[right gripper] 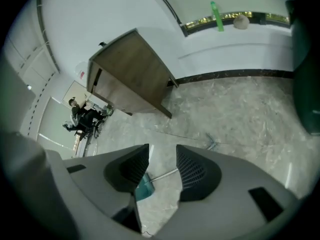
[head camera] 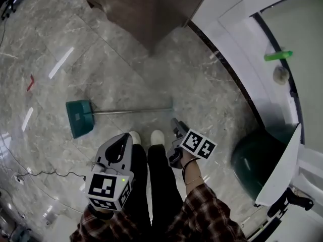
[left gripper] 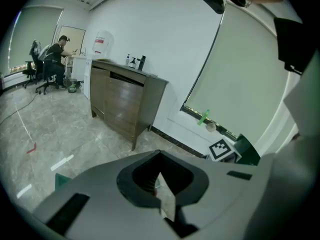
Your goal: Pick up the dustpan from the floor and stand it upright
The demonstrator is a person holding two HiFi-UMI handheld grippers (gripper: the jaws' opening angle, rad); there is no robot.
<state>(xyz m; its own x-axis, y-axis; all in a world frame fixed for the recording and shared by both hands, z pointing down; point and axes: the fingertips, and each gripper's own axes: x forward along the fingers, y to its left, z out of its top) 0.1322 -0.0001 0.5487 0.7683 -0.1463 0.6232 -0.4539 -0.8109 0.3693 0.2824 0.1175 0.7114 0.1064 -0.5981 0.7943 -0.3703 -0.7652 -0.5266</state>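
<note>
**Asker:** What are your hands doing?

**Me:** My right hand-held gripper [head camera: 175, 121] is released. Its jaws stand wide apart with only bare floor [head camera: 126, 69] between them, so it holds nothing. In the right gripper view the dustpan [right gripper: 144, 186] shows through that gap, far below. I keep it open, I'd say, because the thin handle is what I mean to take. My left hand-held gripper [head camera: 126, 136] is clenched tip to tip on nothing, which suggests it is only along for the ride.

**Asker:** And their pose?

**Me:** Both are low in front of my legs and tilted down at the floor, the right one more steeply. The right is over the spot beside my right shoe [head camera: 157, 136] and the left is over my left shoe [head camera: 134, 136].

**Asker:** Where is the dustpan?

**Me:** The dustpan [head camera: 79, 117] lies flat on the floor just ahead of my shoes. Its teal pan is out to my left, and its metal handle runs right toward the dark skirting at the floor's edge. It is well apart from the wooden cabinet [head camera: 136, 9]. Neither gripper touches it. The handle's free end is nearest my open right jaws, so that looks like the place to grip.
</note>
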